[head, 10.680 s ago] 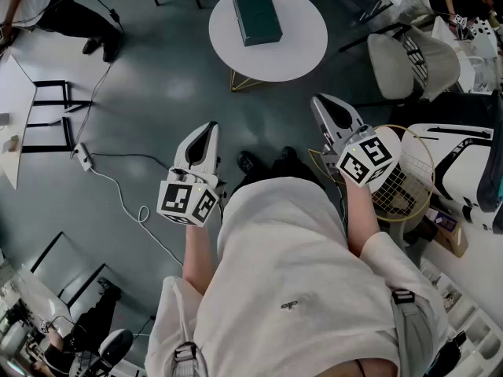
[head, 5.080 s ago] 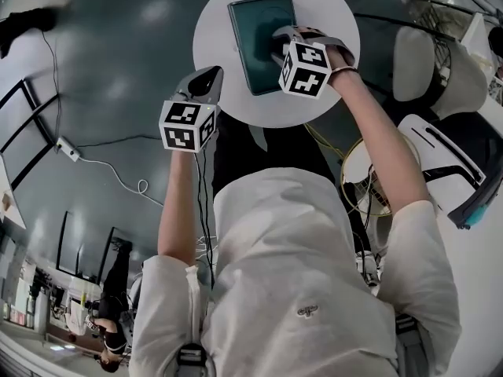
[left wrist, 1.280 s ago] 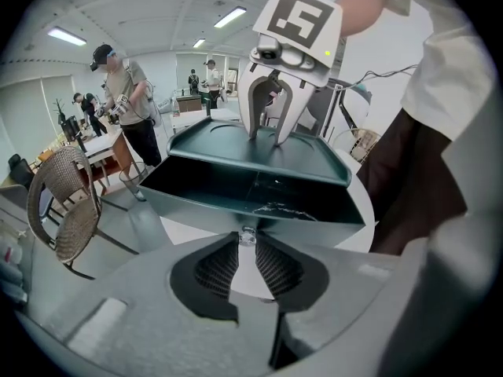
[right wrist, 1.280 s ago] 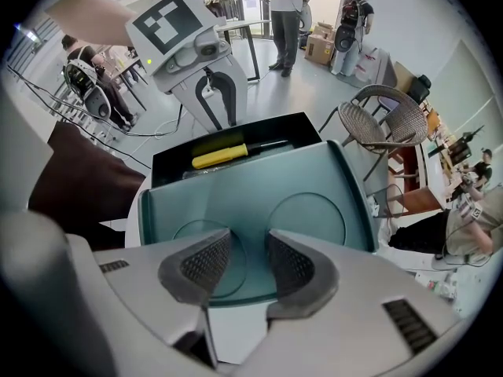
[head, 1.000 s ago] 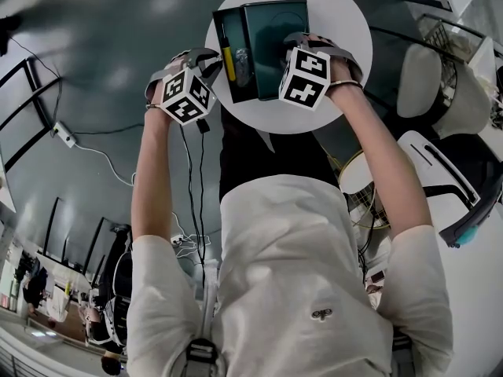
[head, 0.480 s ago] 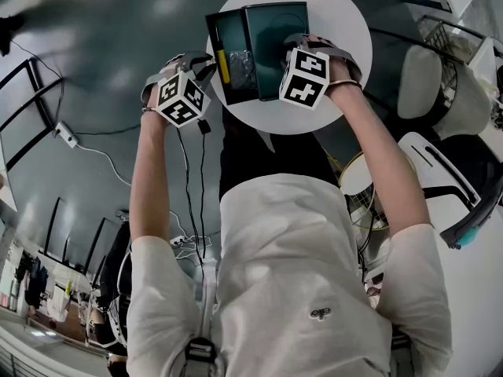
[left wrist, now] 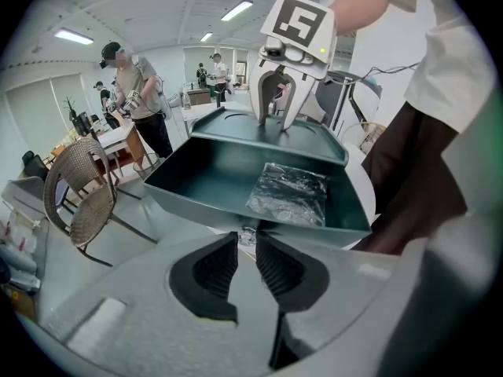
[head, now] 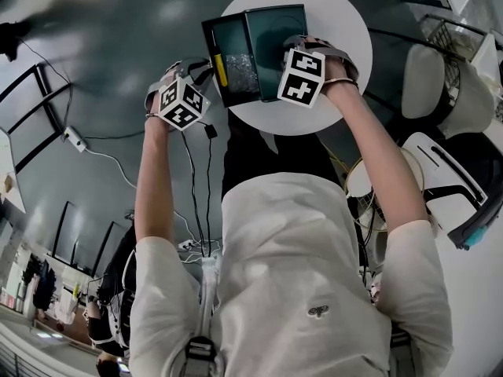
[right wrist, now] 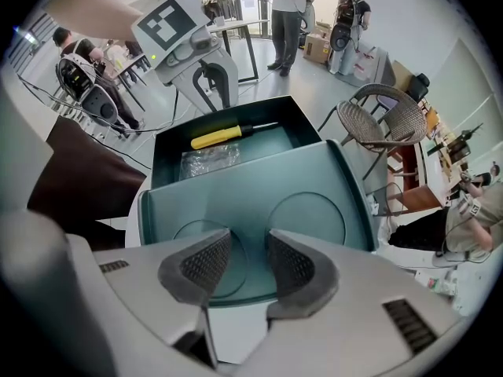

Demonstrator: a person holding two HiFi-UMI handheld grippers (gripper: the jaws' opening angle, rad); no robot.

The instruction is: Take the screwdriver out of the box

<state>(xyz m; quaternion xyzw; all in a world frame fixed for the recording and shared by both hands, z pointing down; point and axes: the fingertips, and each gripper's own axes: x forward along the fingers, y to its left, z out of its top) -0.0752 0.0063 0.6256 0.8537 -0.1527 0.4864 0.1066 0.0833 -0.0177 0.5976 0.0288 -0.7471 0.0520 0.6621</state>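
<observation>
A dark green box sleeve [head: 271,23] lies on the round white table [head: 334,10], its drawer [left wrist: 236,206] slid out to the left. Inside lie a yellow-handled screwdriver [right wrist: 222,136] [head: 218,63] along the outer wall and a clear plastic bag [left wrist: 289,195] [right wrist: 208,159]. My left gripper [left wrist: 247,246] [head: 200,67] is at the drawer's outer wall, its jaws nearly together with a small shiny tab between the pads. The wall hides the screwdriver from that view. My right gripper [right wrist: 240,246] [left wrist: 275,120] points straight down, open, with its tips on the sleeve's top [right wrist: 259,203].
Wicker chairs [left wrist: 78,195] [right wrist: 377,124] stand near the table, and a white chair [head: 428,81] is at the right. Cables [head: 196,187] trail over the grey floor by my legs. People stand at desks in the background.
The drawer has slid further out to the left, with my left gripper moving left along with it. More of the screwdriver and the bag shows. The right gripper has stayed on the sleeve.
</observation>
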